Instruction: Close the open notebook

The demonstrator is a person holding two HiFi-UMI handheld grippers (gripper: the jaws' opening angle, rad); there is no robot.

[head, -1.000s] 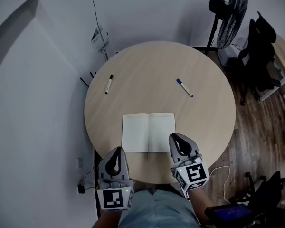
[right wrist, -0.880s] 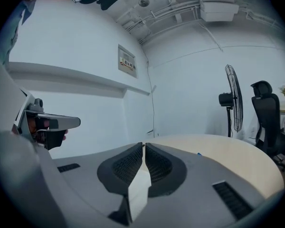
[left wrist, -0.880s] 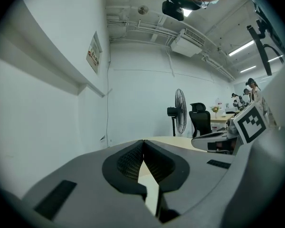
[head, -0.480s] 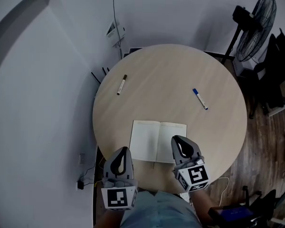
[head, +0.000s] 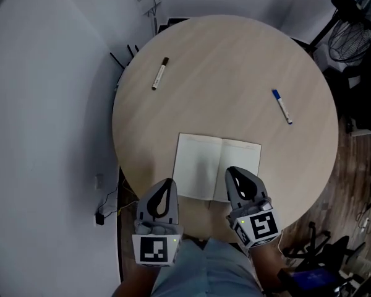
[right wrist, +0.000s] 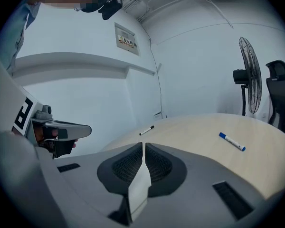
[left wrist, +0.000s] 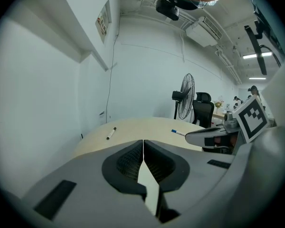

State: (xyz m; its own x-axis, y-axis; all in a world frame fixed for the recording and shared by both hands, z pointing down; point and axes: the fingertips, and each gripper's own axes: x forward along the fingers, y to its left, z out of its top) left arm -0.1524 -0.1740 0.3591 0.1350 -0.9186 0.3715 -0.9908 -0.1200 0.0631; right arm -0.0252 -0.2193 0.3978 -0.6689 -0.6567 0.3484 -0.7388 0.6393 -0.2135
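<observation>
An open notebook (head: pixel 204 166) with blank white pages lies flat near the front edge of the round wooden table (head: pixel 229 73). My left gripper (head: pixel 168 183) is shut and empty, hovering just outside the notebook's near left corner. The right gripper (head: pixel 232 172) is also shut with nothing in it, and its tip reaches over the near edge of the right page. In both gripper views the jaws meet in a thin line, the left gripper (left wrist: pixel 143 142) and the right gripper (right wrist: pixel 143 145), with a sliver of white page showing under them.
A black-capped marker (head: pixel 159 73) lies at the table's far left and a blue-capped marker (head: pixel 282 106) at the right. A standing fan (head: pixel 355 23) and office chairs stand on the wooden floor to the right. A white wall runs along the left.
Both grippers have moved forward and down toward the notebook, the right one now over the page's near edge. The head view has shifted, so the table sits higher and larger in the picture.
</observation>
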